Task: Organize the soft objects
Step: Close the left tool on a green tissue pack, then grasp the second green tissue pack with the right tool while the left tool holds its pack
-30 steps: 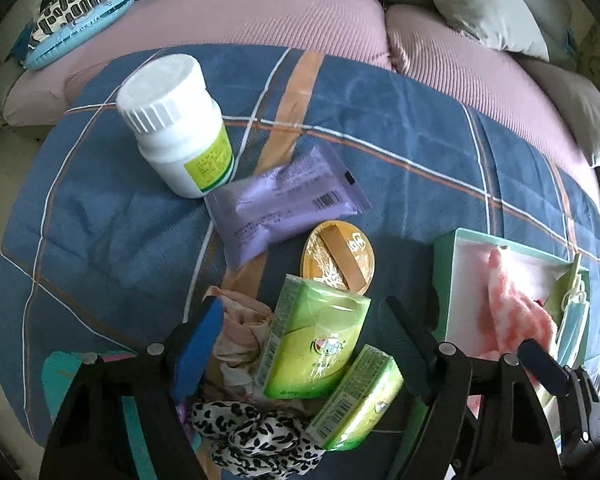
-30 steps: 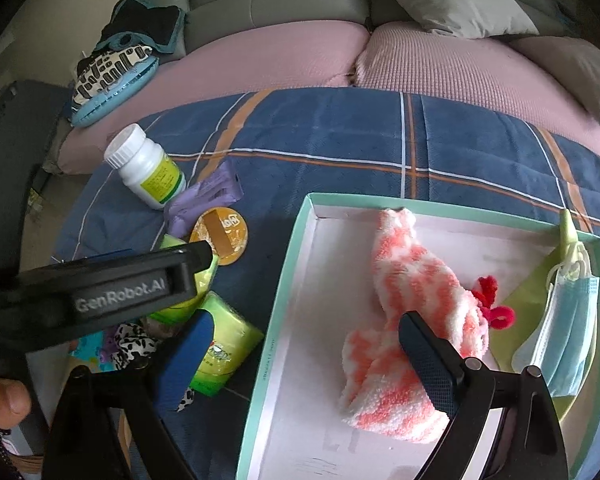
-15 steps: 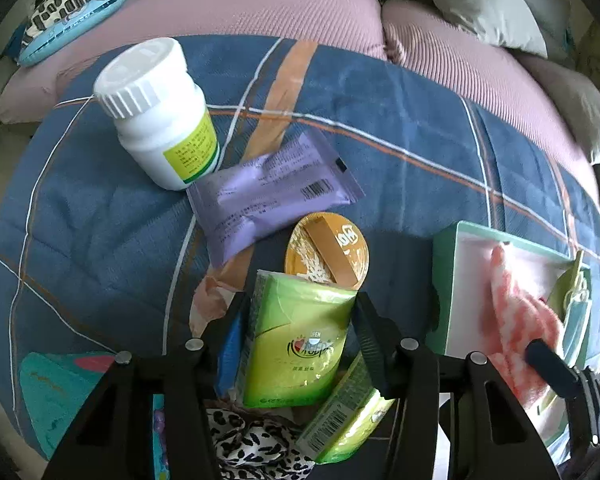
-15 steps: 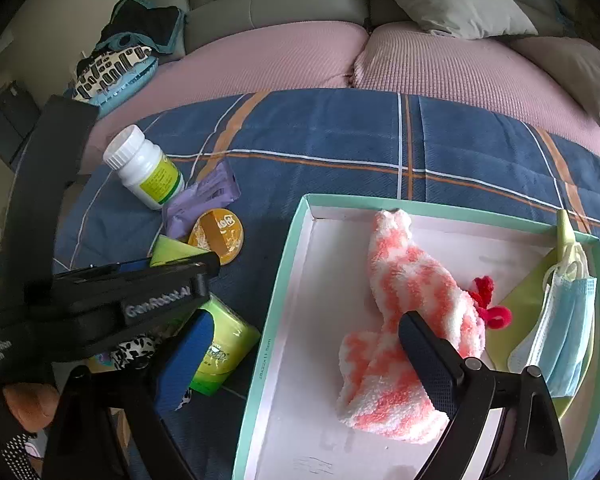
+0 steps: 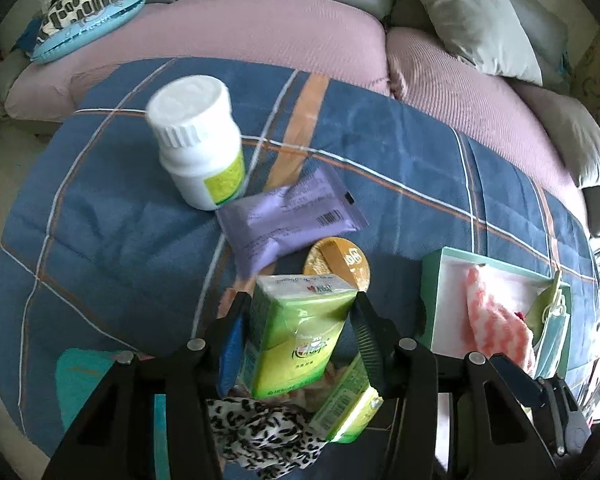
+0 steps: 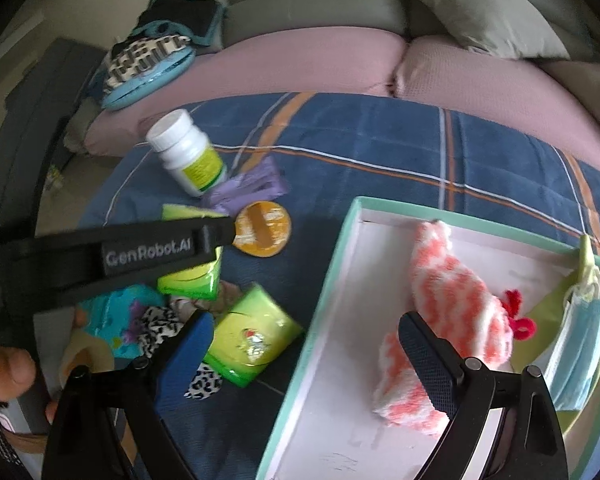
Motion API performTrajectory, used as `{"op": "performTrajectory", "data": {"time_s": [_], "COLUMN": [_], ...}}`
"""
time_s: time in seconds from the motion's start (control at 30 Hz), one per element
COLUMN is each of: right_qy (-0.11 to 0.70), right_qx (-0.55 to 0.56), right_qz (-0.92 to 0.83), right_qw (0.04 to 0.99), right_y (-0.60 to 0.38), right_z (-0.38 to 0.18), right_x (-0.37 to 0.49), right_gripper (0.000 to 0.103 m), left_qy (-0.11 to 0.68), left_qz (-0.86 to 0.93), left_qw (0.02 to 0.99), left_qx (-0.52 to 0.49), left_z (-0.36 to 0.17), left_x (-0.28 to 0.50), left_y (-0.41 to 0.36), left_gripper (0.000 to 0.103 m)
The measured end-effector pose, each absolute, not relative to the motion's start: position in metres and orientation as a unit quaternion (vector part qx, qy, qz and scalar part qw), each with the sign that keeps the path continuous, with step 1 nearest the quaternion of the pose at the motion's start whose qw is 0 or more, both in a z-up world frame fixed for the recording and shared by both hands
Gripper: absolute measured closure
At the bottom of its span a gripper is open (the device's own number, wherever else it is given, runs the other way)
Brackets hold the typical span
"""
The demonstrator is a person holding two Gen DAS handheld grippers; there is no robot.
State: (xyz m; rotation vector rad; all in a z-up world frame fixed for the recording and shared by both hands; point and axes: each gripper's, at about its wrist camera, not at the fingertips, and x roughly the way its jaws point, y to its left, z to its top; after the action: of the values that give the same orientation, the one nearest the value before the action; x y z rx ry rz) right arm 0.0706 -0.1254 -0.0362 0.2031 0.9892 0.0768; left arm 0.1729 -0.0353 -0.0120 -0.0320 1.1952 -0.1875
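Squarely between its two fingers, the left claw (image 5: 298, 320) held a green tissue pack (image 5: 296, 336), jaws pressed against the pack's two sides, the pack raised off the blue plaid blanket (image 5: 112, 216). Just below that claw lay a second green tissue pack (image 5: 349, 412) and a leopard-print scrunchie (image 5: 264, 436), both partly covered by the claw's frame. Just ahead of the fingertips sat a round gold-lidded tin (image 5: 337, 258), beyond it a purple packet (image 5: 288, 220), and further ahead to the left a white pill bottle (image 5: 198, 140), blurred. Off to that claw's right stood the mint-edged box (image 5: 431, 292), cut off by the frame.

The right claw (image 6: 303, 344) hung wide apart and held nothing, its right finger over the box's white floor and its left finger over the blanket beside the box wall. Just ahead of the right finger lay a pink-and-white fuzzy sock (image 6: 451, 300) inside the box, with a red scrunchie (image 6: 517, 316) half hidden behind it and a blue face mask (image 6: 579, 336) against the far right wall.
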Motion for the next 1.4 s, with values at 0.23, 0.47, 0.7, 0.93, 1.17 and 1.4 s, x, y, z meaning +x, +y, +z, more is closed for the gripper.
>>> {"op": "performTrajectory", "data": {"time_s": [0.23,0.47,0.7,0.93,1.17,1.4], "right_qy": [0.481,0.489,0.487,0.485,0.459,0.474], "right_qx": [0.077,0.044,0.007,-0.012,-0.029,-0.057], "right_qz": [0.065,0.091,0.111,0.115,0.13,0.15], "right_qw": [0.871,0.866,0.867,0.867,0.878,0.866], "right_y": [-0.109,-0.094,-0.084,-0.083,-0.077,-0.066], "right_z": [-0.042,-0.05,-0.055,-0.058,-0.045,-0.059], "right_x": [0.074,0.077,0.076,0.078,0.075,0.077], "right_gripper": [0.01,0.012,0.013,0.013,0.013,0.014], "left_qy": [0.542,0.537,0.532,0.534,0.536,0.536], "left_qz": [-0.07,-0.063,-0.057,-0.058,-0.055,-0.054], "left_qw": [0.837,0.84,0.842,0.84,0.839,0.839], "left_qx": [-0.034,-0.049,-0.067,-0.07,-0.076,-0.077], "left_z": [0.006,0.01,0.014,0.012,0.011,0.011], "left_x": [0.172,0.174,0.173,0.173,0.173,0.174], "left_y": [-0.013,-0.002,0.011,0.012,0.015,0.018], "left_gripper": [0.051,0.051,0.051,0.051,0.051,0.051]}}
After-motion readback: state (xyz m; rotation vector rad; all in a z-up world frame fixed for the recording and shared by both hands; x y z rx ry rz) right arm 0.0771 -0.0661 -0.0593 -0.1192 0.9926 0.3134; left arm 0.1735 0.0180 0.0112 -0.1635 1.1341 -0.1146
